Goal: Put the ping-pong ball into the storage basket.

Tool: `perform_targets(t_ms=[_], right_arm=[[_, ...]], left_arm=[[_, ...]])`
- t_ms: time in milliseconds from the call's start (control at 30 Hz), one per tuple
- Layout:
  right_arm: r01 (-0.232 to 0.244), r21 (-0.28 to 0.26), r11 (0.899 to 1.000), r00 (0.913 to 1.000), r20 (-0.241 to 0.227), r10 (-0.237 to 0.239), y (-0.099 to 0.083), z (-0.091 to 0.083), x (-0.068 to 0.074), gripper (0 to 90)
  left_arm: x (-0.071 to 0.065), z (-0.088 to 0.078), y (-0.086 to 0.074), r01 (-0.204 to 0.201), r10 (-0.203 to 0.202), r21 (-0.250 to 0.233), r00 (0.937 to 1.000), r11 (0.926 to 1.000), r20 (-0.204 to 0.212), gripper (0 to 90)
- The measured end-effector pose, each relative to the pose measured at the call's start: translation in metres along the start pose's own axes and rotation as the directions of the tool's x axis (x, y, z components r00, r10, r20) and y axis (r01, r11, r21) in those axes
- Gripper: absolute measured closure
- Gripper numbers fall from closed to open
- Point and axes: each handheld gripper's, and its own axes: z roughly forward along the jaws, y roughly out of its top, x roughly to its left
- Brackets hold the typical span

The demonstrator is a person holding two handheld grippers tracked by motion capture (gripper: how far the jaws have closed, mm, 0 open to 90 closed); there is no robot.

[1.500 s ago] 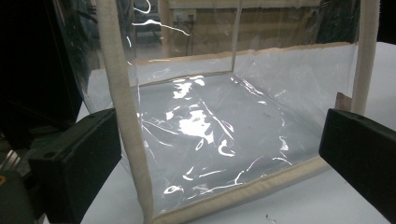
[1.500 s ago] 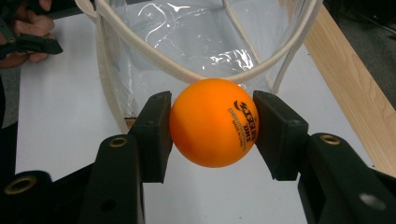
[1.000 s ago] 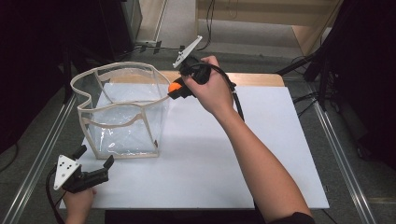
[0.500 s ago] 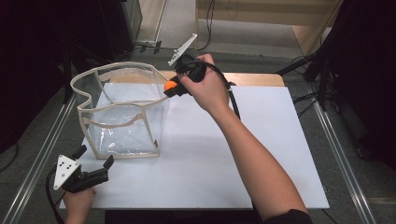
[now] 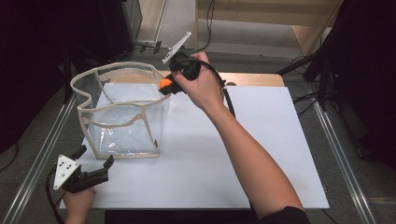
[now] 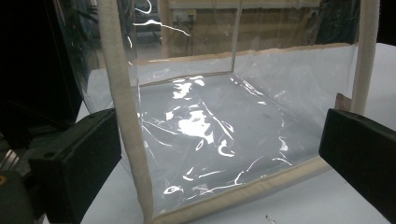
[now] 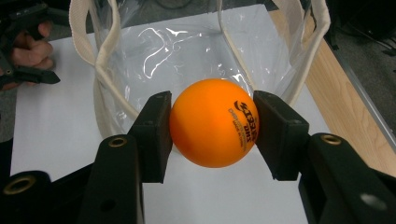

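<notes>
While the right gripper (image 5: pixel 164 87) clamps its jaws on the orange ball (image 7: pixel 212 122), it hangs at the upper middle of the high view, just at the clear bag's (image 5: pixel 122 116) cream top rim. At lower left, the left gripper (image 5: pixel 93 164) sits near the white table's (image 5: pixel 261 154) front edge with jaws apart, just short of the bag's near bottom edge. Bare table spreads right of the bag.

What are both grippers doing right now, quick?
Left gripper: open, holding nothing, jaws facing the clear bag.
Right gripper: closed on the orange ball, at the bag's rim.
</notes>
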Motion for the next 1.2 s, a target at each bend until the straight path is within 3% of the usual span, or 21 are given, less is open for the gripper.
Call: perform_targets(t_ms=[433, 700, 867, 967, 1200], right_arm=[[-0.028, -0.013, 1.000, 0.9990, 0.033, 0.029, -0.009, -0.004, -0.001, 25.4], [-0.065, -0.029, 0.997, 0.9952, 0.071, 0.067, -0.029, -0.010, -0.001, 11.0], [-0.069, -0.034, 0.997, 0.9947, 0.073, 0.072, -0.041, -0.010, 0.001, 10.3], [-0.091, -0.034, 0.995, 0.9937, 0.062, 0.093, -0.048, -0.008, 0.003, 0.0], [-0.091, -0.019, 0.996, 0.9942, 0.057, 0.092, -0.060, -0.003, 0.010, 0.0]], left_arm=[[0.000, 0.000, 0.000, 0.002, -0.002, -0.003, 1.0000, 1.0000, 0.002, 0.0], [0.000, 0.000, 0.000, 0.001, -0.001, 0.000, 1.0000, 1.0000, 0.001, 0.0], [-0.001, 0.000, 0.000, 0.001, -0.001, 0.001, 1.0000, 1.0000, 0.000, 0.0], [-0.001, 0.000, 0.000, 0.002, -0.002, 0.001, 1.0000, 1.0000, 0.000, 0.0], [-0.001, 0.000, 0.000, 0.002, -0.002, 0.001, 1.0000, 1.0000, 0.000, 0.0]])
